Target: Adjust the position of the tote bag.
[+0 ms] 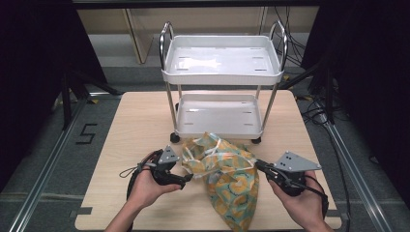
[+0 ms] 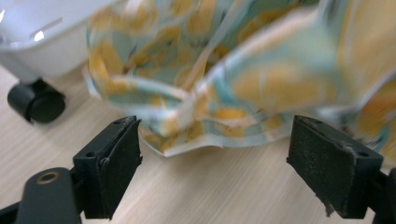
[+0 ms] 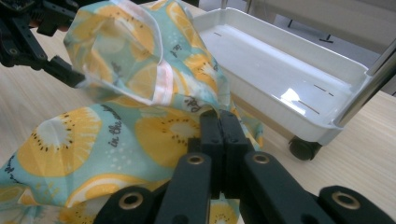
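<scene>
A: What step is this?

B: I judge it to be opening or re-gripping the teal fabric bag printed with yellow citrus slices (image 1: 227,176). It lies crumpled on the pale wooden table (image 1: 130,130), just in front of the white two-tier metal trolley with chrome handles (image 1: 222,65), its mouth toward the trolley's lower tray.

A: And the hands?

B: The right gripper (image 3: 219,122) has its jaws pressed together, pinching a fold of the bag on the side away from the other hand. The left gripper (image 2: 215,161) has its jaws wide apart: in the left gripper view the bag's pale-trimmed rim hangs just beyond them, between the two pads (image 2: 119,163) but untouched by either.

A: So the next move?

B: Probably easing the left gripper forward until the rim sits between the pads, then closing on a single layer so that the mouth can be spread against the right gripper's hold. The cloth is limp, so it may slip or double up.

A: Any writing?

B: In the right gripper view, dark script on the fabric reads "in the"; the rest is lost in folds. On the grey floor to the left of the trolley, a taped mark (image 1: 86,134) looks like a "5".
</scene>
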Available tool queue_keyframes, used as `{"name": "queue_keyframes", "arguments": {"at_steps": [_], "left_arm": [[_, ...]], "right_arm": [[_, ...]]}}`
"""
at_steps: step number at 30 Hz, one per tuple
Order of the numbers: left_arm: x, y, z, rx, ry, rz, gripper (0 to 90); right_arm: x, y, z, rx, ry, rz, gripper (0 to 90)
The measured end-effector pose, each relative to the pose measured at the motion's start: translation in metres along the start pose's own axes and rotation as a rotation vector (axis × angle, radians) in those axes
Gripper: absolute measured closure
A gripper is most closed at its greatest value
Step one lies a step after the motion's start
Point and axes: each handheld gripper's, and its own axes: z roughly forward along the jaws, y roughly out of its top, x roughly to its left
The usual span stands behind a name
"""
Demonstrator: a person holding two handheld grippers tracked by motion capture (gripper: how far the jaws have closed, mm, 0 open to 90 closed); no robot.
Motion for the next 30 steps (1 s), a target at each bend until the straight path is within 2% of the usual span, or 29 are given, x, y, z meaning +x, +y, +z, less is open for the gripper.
{"name": "queue_keyframes", "arguments": {"at_steps": [2, 4, 5, 8, 11, 12, 13, 15, 17, 18, 21, 23, 24, 25, 27, 28, 30], "left_arm": [[0.004, -0.003, 0.0, 0.008, 0.008, -0.004, 16.0], [0.008, -0.005, 0.004, 0.018, 0.034, 0.0, 16.3], [0.008, -0.006, 0.007, 0.032, 0.038, 0.008, 16.3], [0.005, -0.008, 0.019, 0.061, 0.036, 0.039, 16.4], [0.002, -0.008, 0.026, 0.083, 0.041, 0.077, 16.8], [0.0, -0.009, 0.028, 0.087, 0.029, 0.077, 16.9], [0.0, -0.009, 0.03, 0.09, 0.034, 0.095, 17.1], [-0.001, -0.009, 0.034, 0.102, 0.044, 0.108, 17.1], [-0.001, -0.007, 0.04, 0.1, 0.045, 0.101, 17.5], [-0.001, -0.006, 0.042, 0.101, 0.051, 0.106, 17.7], [0.001, -0.001, 0.05, 0.096, 0.066, 0.125, 18.5], [0.003, 0.005, 0.055, 0.09, 0.072, 0.138, 20.5], [0.003, 0.006, 0.057, 0.087, 0.072, 0.143, 23.4], [0.004, 0.009, 0.059, 0.086, 0.07, 0.149, 25.2], [0.004, 0.012, 0.064, 0.092, 0.076, 0.173, 32.9], [0.004, 0.014, 0.066, 0.095, 0.08, 0.176, 39.0], [0.005, 0.015, 0.069, 0.09, 0.067, 0.185, 51.7]], "right_arm": [[0.0, -0.001, 0.0, 0.0, -0.004, 0.011, 90.0], [0.0, -0.001, 0.001, -0.008, -0.008, 0.015, 90.0], [0.002, -0.001, 0.001, -0.007, -0.013, 0.038, 90.0], [0.0, 0.0, 0.002, -0.013, -0.008, 0.02, 90.0], [-0.001, 0.0, 0.0, 0.012, 0.002, 0.028, 90.0], [-0.002, 0.0, 0.0, 0.005, -0.005, 0.021, 90.0], [-0.003, 0.0, 0.0, 0.009, -0.005, 0.009, 90.0], [-0.002, -0.001, 0.001, 0.013, -0.001, 0.024, 90.0], [0.0, 0.0, 0.001, 0.018, -0.001, 0.044, 90.0], [-0.001, 0.0, 0.002, 0.014, 0.0, 0.029, 90.0], [0.001, 0.001, 0.002, 0.01, 0.002, 0.037, 90.0], [0.0, 0.001, 0.003, 0.008, 0.006, 0.026, 90.0], [-0.001, 0.0, 0.003, 0.008, 0.011, 0.017, 90.0], [0.0, 0.0, 0.003, 0.014, 0.019, 0.029, 90.0], [-0.002, -0.002, 0.004, 0.0, 0.002, 0.021, 90.0], [0.001, -0.002, 0.004, 0.014, 0.005, 0.055, 90.0], [-0.002, -0.003, 0.004, 0.014, 0.011, 0.029, 90.0]]}}
